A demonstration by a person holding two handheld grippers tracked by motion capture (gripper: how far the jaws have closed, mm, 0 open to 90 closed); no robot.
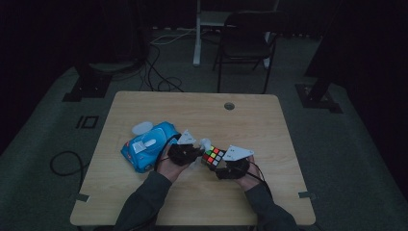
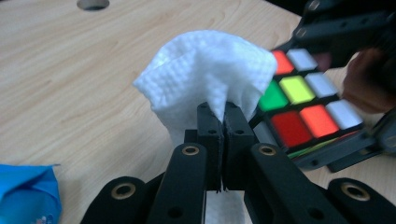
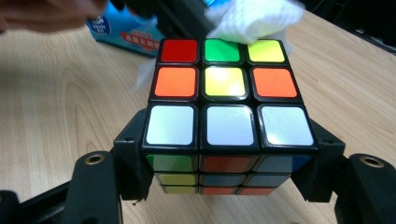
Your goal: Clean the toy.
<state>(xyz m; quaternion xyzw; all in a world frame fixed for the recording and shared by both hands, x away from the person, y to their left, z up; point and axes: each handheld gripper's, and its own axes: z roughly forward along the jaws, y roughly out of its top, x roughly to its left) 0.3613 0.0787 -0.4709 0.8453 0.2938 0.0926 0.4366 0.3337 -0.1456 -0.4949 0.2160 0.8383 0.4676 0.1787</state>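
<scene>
Clamped in the right gripper (image 3: 224, 186), a puzzle cube (image 3: 223, 122) sits near the tabletop's (image 1: 144, 202) front edge; the left gripper (image 2: 223, 135) pinches a white wipe (image 2: 205, 79) against it.

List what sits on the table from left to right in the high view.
Blue tissue pack → left gripper, shut on a white tissue → puzzle cube → right gripper, shut on the cube.
</scene>
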